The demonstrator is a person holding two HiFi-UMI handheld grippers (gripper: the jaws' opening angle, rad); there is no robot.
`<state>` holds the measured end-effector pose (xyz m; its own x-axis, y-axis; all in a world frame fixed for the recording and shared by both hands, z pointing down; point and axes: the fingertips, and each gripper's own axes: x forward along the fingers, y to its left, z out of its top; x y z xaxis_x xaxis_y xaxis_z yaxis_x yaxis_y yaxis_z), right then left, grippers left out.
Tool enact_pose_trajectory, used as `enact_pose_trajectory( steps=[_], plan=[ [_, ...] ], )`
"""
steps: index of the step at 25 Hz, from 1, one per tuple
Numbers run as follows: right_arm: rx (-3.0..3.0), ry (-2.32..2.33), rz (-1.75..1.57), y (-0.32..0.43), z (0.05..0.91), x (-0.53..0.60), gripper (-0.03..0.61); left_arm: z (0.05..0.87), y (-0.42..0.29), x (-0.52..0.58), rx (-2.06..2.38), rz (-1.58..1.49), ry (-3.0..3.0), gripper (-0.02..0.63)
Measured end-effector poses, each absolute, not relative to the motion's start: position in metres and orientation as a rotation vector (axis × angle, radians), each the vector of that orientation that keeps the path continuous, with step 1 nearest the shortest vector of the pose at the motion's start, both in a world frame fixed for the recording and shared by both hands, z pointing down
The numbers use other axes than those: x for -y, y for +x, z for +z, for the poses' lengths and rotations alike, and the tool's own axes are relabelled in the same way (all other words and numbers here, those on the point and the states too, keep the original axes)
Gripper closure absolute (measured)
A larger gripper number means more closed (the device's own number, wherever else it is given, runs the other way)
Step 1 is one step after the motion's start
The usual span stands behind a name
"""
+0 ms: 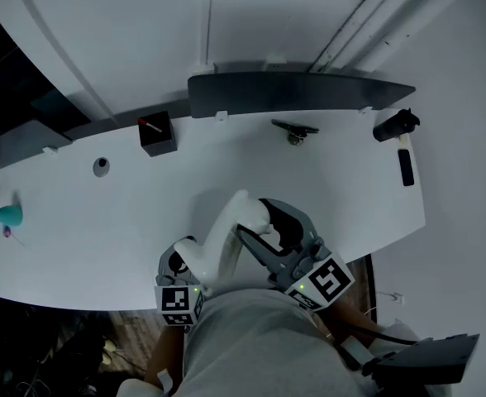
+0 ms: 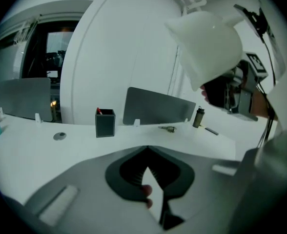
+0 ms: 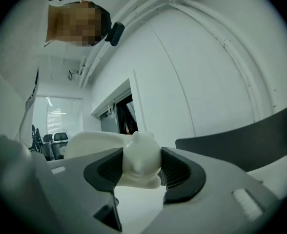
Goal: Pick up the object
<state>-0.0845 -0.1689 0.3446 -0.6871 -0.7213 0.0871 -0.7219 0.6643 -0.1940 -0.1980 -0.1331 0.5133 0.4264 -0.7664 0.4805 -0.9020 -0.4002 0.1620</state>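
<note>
Fingers on our right gripper are spread fairly wide and clamped on the white figurine between them, clear of the surface. Left gripper is pinched together, empty. Pickup looks basically done, so next we'd just hold it steady.

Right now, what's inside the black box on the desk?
One red-tipped pen leans in the black box, its top poking out. The walls cover its lower part and the bottom of the box.
</note>
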Motion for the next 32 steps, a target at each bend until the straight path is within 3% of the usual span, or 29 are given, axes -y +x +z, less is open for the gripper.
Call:
enact_pose_trajectory(
  steps=[11,32],
  plan=[
    [2.757,1.467,0.332,-0.051,0.349,0.134,0.344,0.504,-0.168,0.122,1.251,0.489,2.427,0.612],
    [2.847,1.459,0.378,0.078,0.37,-0.003,0.344,0.47,-0.049,-0.012,1.406,0.43,2.424,0.612]
  ],
)
